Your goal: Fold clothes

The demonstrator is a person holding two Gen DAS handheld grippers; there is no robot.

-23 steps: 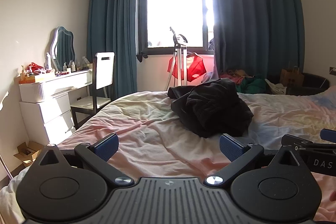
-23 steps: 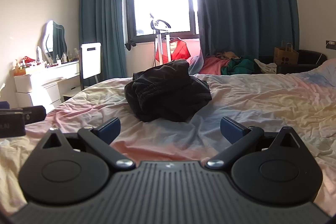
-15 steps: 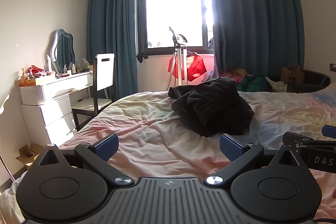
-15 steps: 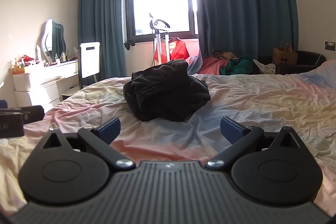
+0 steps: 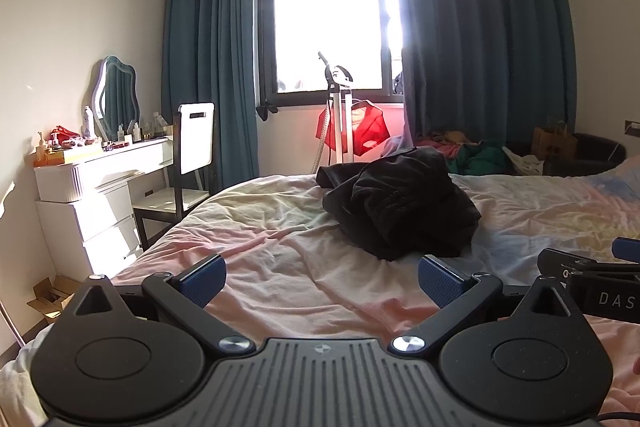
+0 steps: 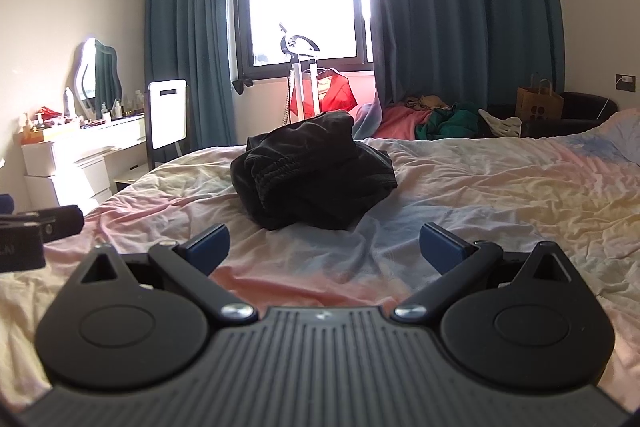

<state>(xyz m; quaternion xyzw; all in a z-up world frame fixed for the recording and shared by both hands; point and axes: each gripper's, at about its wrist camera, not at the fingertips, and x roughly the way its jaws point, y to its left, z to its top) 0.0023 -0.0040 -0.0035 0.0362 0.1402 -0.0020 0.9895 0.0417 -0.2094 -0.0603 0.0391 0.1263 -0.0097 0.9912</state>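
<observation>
A wide bed with a wrinkled pastel sheet carries a crumpled black garment near its middle. Near the bed's front edge, the left hand-held gripper and right hand-held gripper hover, both spread wide and empty.

Black garment, crumpled in an unfolded heap, elastic waistband showing, mid-bed on pastel sheet

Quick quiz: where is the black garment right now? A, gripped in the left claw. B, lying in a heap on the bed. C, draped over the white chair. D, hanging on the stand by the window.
B: the black garment lies bunched on the bed, ahead of both open claws.
</observation>
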